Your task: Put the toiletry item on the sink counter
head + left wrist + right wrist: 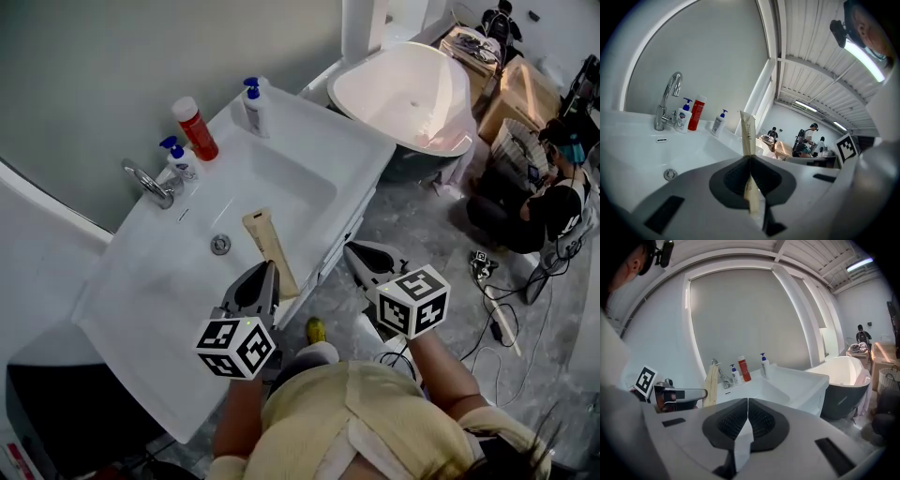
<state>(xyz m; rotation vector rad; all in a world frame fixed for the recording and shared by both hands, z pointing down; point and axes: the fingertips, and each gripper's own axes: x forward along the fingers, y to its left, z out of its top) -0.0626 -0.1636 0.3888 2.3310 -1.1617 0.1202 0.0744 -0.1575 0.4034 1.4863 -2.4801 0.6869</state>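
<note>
A flat beige toiletry tube (pixel 270 248) is clamped at its lower end in my left gripper (pixel 265 274), which is shut on it. The tube sticks out over the front part of the white sink basin (pixel 281 192). In the left gripper view the tube (pixel 747 133) stands upright from the closed jaws of that gripper (pixel 749 157). My right gripper (pixel 361 253) hangs shut and empty off the counter's front edge, over the floor. The right gripper view shows its jaws (pixel 747 400) pressed together, with the tube (pixel 711 385) to the left.
On the white sink counter (pixel 314 131) stand a chrome faucet (pixel 150 183), a red bottle (pixel 195 128) and two white pump bottles (pixel 181 159) (pixel 254 106). A drain (pixel 220 245) sits in the basin. A bathtub (pixel 412 94) is beyond; a person (pixel 553 202) sits at right.
</note>
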